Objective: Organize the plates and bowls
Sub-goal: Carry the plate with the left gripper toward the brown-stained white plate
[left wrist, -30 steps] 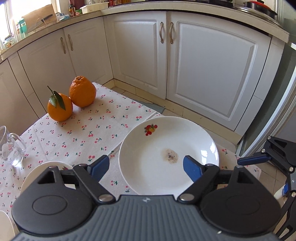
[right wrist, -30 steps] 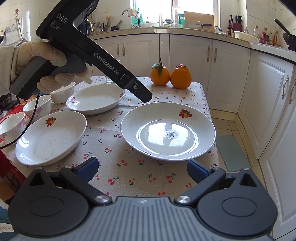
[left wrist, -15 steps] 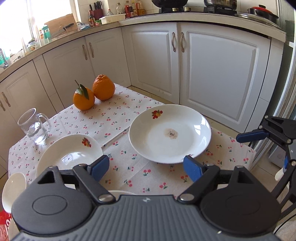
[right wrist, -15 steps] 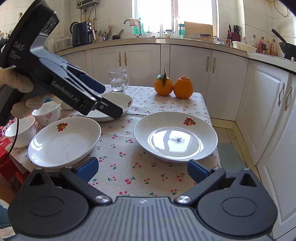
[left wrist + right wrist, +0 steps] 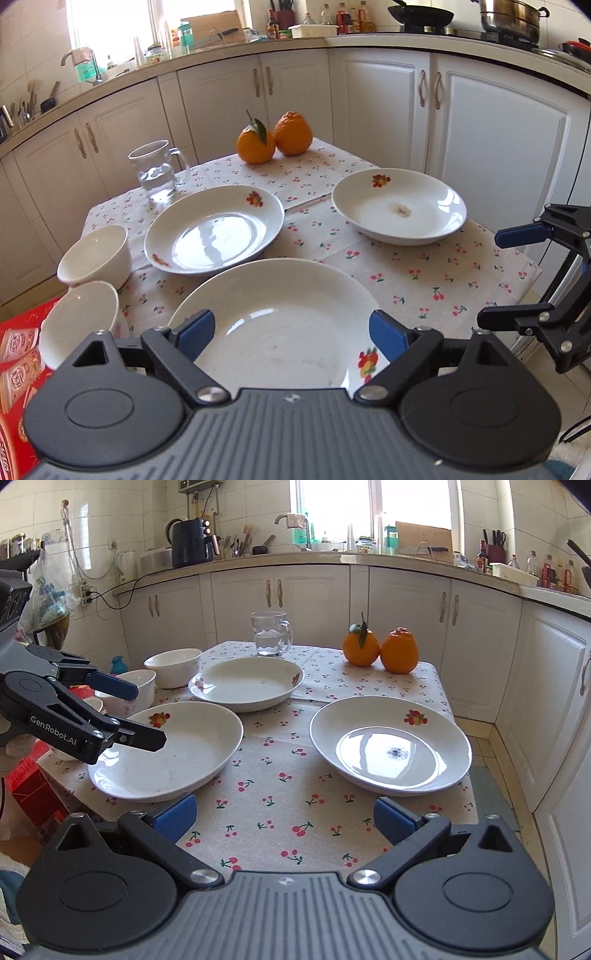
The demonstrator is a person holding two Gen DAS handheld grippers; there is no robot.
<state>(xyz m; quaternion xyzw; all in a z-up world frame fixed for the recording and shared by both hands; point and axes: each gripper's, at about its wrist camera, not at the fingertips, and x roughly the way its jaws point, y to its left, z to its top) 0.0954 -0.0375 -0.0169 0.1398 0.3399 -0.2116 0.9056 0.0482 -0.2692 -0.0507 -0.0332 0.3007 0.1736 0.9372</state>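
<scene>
Three white plates with fruit prints lie on the cherry-print tablecloth. The near-left plate (image 5: 280, 295) (image 5: 177, 760) sits under my left gripper (image 5: 291, 334) (image 5: 149, 714). Its jaws are opening, and its blue pads (image 5: 195, 330) hang over the plate's near rim without pressing on it. A second plate (image 5: 214, 229) (image 5: 247, 686) lies behind it. The stained plate (image 5: 399, 210) (image 5: 391, 746) is to the right. Two white bowls (image 5: 96, 254) (image 5: 79, 317) stand at the left edge. My right gripper (image 5: 284, 819) (image 5: 506, 277) is open and empty over the cloth near the front edge.
A glass mug (image 5: 159, 170) with water and two oranges (image 5: 273, 138) stand at the back of the table. A red box (image 5: 18, 350) sits low at the left. White cabinets (image 5: 546, 686) close in on the right behind a narrow strip of floor.
My left gripper has swung left, from over the stained plate to over the near-left plate, and its jaws stand slightly wider. My right gripper has pulled back a little.
</scene>
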